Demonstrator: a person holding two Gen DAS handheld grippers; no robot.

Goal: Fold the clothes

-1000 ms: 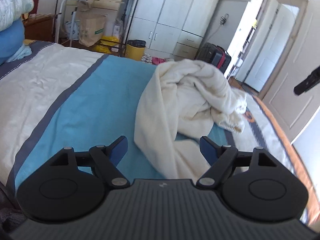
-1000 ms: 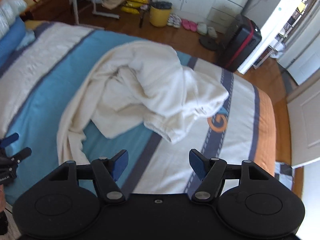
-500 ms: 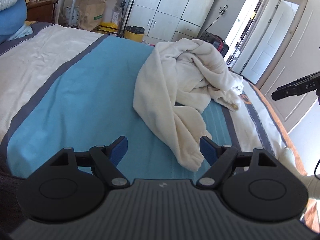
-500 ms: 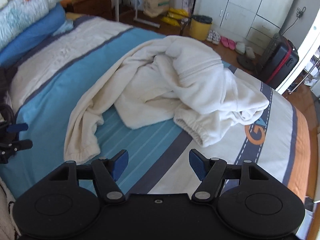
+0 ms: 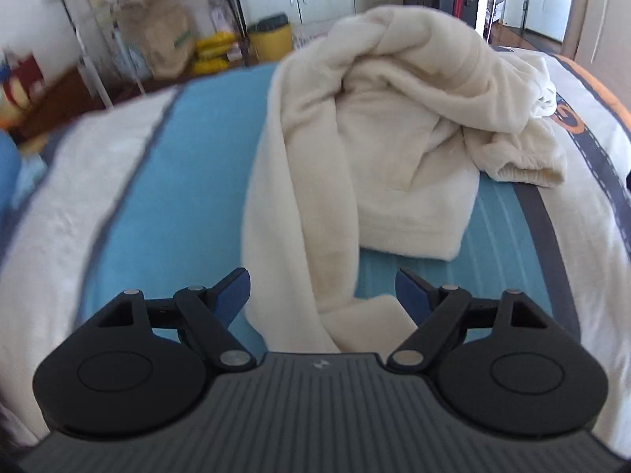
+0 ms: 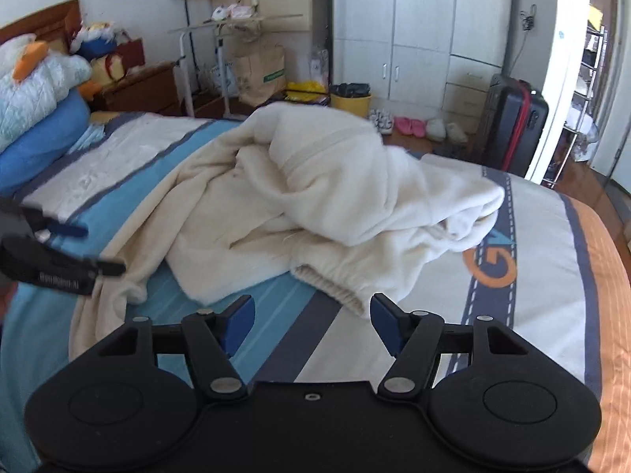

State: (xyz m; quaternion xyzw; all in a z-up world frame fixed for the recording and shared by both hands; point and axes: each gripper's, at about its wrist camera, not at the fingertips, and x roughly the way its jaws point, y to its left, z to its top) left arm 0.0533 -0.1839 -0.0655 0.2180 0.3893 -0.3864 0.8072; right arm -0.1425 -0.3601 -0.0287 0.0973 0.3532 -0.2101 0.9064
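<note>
A: Okay, quick one, which step is running?

B: Judging by the layout, the approach before the first grab. The cream fleece garment (image 6: pixel 315 197) is lying crumpled in a heap across the middle of the bed (image 6: pixel 552 276), bunched high toward the foot edge, nothing flattened or folded yet.

A: Claws?

B: The left gripper (image 5: pixel 323 291) is hanging released, jaws wide, with the long sleeve (image 5: pixel 299 216) trailing toward the near edge of the bed and its end sitting between the jaws but unpinched. The right gripper (image 6: pixel 311 319) is narrowing its jaws a little, nothing between them except bedspread; the elastic cuff (image 6: pixel 335 280) is just beyond its tips.

A: Are both touching cloth?

B: Not gripping, that much is showing. Whether the left pads are brushing the sleeve, I'm not able to tell.

A: So what is the next move asking for?

B: Probably each claw closing on its own end, left on the sleeve tip, right on the cuff, then lifting and spreading the heap flat. The fleece is looking thick and floppy, so I'm guessing a deep bite is needed, and care not to snag the bedspread underneath.
</note>
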